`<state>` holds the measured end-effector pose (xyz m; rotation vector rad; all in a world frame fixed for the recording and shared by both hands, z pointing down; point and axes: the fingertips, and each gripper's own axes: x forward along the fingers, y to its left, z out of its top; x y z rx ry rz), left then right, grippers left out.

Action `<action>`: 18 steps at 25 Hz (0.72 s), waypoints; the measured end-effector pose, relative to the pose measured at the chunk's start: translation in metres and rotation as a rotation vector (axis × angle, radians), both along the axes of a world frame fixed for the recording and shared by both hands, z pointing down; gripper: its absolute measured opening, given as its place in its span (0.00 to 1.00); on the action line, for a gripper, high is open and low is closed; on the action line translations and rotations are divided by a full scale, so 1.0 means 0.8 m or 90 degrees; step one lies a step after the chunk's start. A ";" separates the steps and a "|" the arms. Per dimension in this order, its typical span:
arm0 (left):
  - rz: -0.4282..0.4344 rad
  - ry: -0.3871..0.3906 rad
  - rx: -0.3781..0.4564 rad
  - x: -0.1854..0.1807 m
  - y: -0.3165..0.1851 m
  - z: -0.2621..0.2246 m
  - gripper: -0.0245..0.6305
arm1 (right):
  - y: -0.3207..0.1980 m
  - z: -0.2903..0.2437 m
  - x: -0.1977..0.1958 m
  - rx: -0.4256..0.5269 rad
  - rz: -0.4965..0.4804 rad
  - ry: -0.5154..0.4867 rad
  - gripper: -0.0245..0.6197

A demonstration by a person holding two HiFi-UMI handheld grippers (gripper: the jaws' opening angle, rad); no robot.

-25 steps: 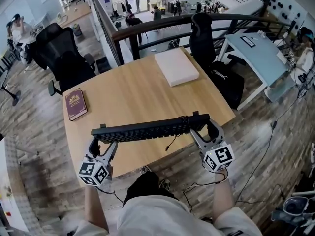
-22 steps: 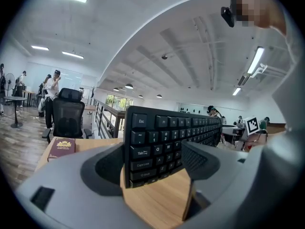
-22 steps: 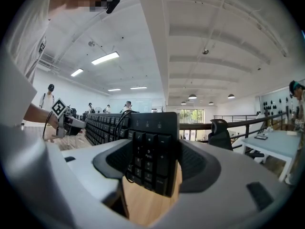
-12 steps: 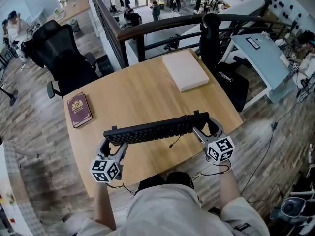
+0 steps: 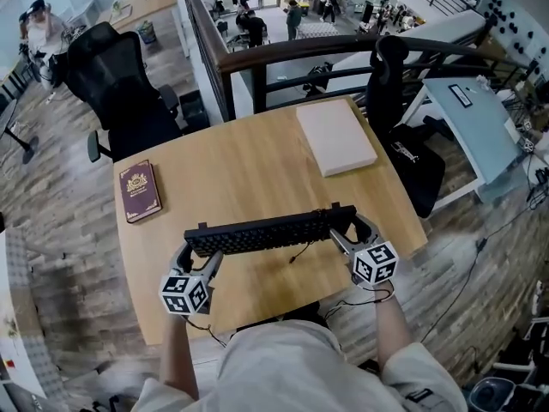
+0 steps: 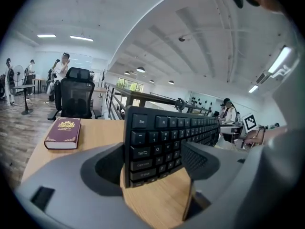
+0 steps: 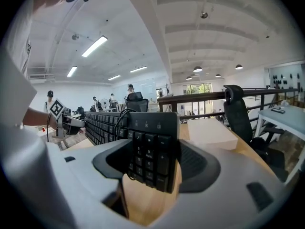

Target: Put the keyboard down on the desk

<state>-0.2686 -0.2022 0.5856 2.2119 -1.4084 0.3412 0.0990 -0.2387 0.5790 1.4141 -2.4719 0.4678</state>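
keyboard [image 5: 266, 233]: black, tipped on its long edge, over near part of counter [image 5: 249, 170]
left claw [image 5: 196, 249]: clenched on keyboard's Esc end
right claw [image 5: 346, 227]: clenched on numpad end
beyond: maroon book [image 5: 140, 190] left, white box [image 5: 335, 136] far right

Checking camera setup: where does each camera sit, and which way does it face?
Head view: on the person's head, steeply down at the desk; forearms, torso, left gripper, right gripper show.
Left gripper view: on the left gripper, along its jaws, past the keyboard's Esc end toward the book.
Right gripper view: on the right gripper, along its jaws, past the number pad toward the white box.
Shared: keyboard.
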 end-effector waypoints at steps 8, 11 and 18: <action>-0.041 -0.010 -0.023 0.023 -0.003 0.010 0.61 | -0.042 0.020 0.017 -0.020 -0.054 -0.012 0.50; -0.053 -0.015 -0.036 0.030 0.000 0.018 0.61 | -0.051 0.035 0.022 -0.038 -0.071 -0.016 0.50; -0.071 -0.020 -0.071 0.053 0.005 0.038 0.61 | -0.067 0.067 0.039 -0.082 -0.102 -0.021 0.50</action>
